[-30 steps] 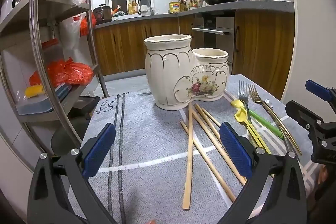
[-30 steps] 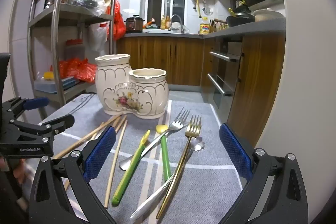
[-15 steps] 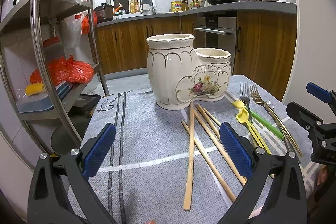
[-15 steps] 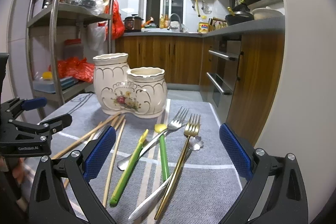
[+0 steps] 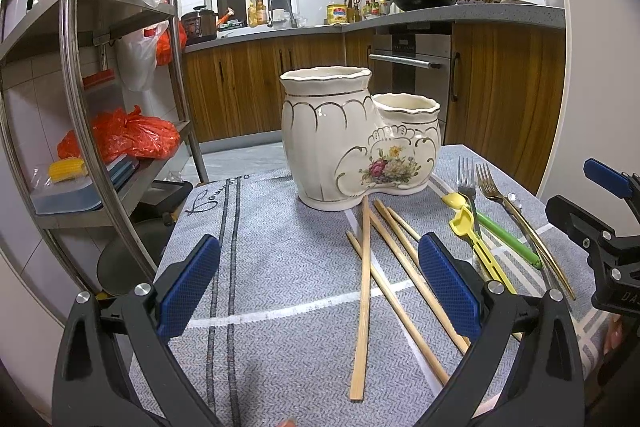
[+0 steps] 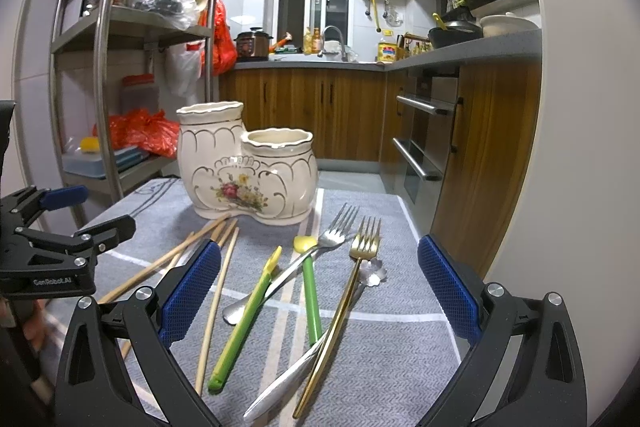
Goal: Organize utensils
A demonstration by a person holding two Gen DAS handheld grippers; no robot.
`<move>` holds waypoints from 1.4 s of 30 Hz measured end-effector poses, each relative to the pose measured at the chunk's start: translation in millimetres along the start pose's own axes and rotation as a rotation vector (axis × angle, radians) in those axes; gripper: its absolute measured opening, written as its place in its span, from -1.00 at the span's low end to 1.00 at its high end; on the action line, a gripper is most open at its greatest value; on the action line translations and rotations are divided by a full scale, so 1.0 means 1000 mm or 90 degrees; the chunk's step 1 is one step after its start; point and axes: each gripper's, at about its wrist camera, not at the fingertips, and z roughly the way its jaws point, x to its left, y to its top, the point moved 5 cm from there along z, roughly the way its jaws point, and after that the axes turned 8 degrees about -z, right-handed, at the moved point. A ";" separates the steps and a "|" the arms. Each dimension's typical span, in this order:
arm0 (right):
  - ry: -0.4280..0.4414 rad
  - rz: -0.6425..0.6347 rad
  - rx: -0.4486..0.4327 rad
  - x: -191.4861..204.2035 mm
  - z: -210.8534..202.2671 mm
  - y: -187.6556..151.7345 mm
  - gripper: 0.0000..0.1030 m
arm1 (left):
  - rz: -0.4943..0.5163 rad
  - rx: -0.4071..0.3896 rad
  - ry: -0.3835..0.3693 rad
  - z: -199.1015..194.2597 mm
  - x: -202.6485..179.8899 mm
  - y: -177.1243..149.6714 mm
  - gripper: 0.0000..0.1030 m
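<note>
A cream two-pot ceramic holder [image 5: 352, 143] [image 6: 244, 163] with a flower motif stands at the back of the grey cloth. Several wooden chopsticks [image 5: 364, 279] [image 6: 216, 291] lie loose in front of it. To their right lie two green-and-yellow utensils [image 6: 244, 323], a silver fork [image 6: 332, 231], a gold fork [image 6: 360, 259] and a silver spoon [image 6: 372, 275]. My left gripper [image 5: 320, 283] hovers open above the chopsticks. My right gripper [image 6: 320, 291] hovers open above the forks and spoons. Neither holds anything.
A grey striped cloth [image 5: 248, 227] covers the small table. A steel shelf rack [image 5: 80, 75] with red bags stands close on the left. Wooden kitchen cabinets [image 6: 332, 115] and an oven [image 6: 424, 143] lie beyond the table's far and right edges.
Both views have shifted slightly; the holder now sits a little nearer and lower in the right wrist view. Nothing on the table has moved and both grippers stay open.
</note>
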 end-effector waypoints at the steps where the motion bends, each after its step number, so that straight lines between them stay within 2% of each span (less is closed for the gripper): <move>1: 0.000 0.000 0.000 0.000 -0.001 0.000 0.90 | 0.000 0.001 0.000 0.000 0.000 0.000 0.90; 42: 0.001 -0.001 0.002 -0.001 0.003 -0.002 0.90 | -0.004 0.002 -0.002 -0.003 0.001 0.000 0.90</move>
